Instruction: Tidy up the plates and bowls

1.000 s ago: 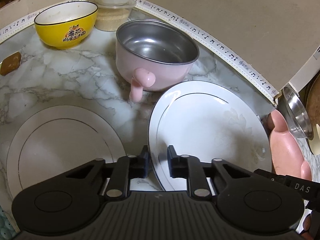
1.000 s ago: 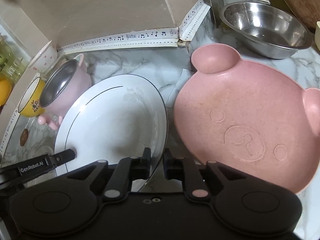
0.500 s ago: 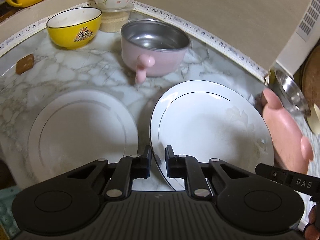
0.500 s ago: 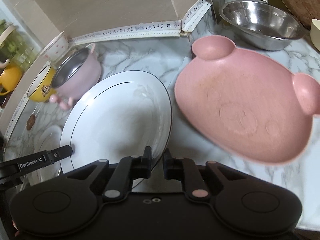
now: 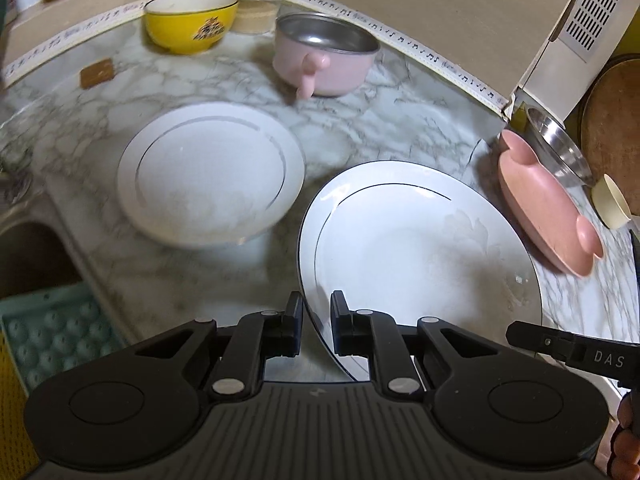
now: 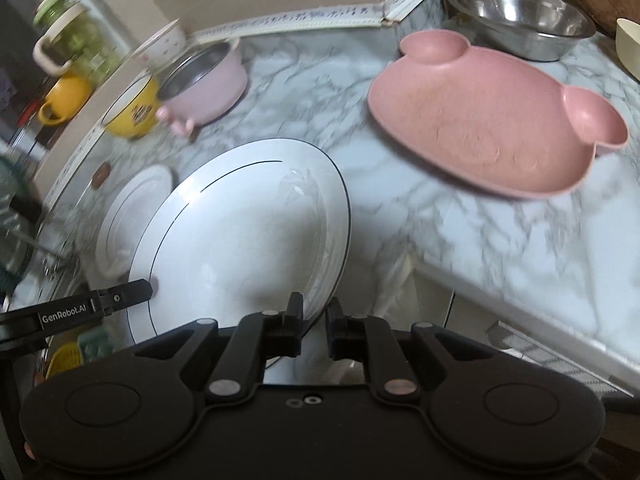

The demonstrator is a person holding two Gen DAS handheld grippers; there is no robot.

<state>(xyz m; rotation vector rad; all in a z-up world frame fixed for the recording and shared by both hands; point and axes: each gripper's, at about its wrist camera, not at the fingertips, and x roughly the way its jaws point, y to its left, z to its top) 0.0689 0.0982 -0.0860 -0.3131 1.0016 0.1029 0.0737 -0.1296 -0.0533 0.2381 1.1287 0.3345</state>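
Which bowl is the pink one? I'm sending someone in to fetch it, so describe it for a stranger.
On the marble counter, look along the back wall's music-note strip. The pink bowl stands there, right of the yellow bowl. Only it has a steel lining and a stubby pink handle.

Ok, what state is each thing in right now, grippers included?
left gripper: shut on held plate's rim
right gripper: shut on the opposite rim
held plate: empty, carried by both grippers
second white plate: flat on counter, empty
pink bear plate: on counter, empty
pink pot: upright, empty
yellow bowl: upright
steel bowl: upright, empty
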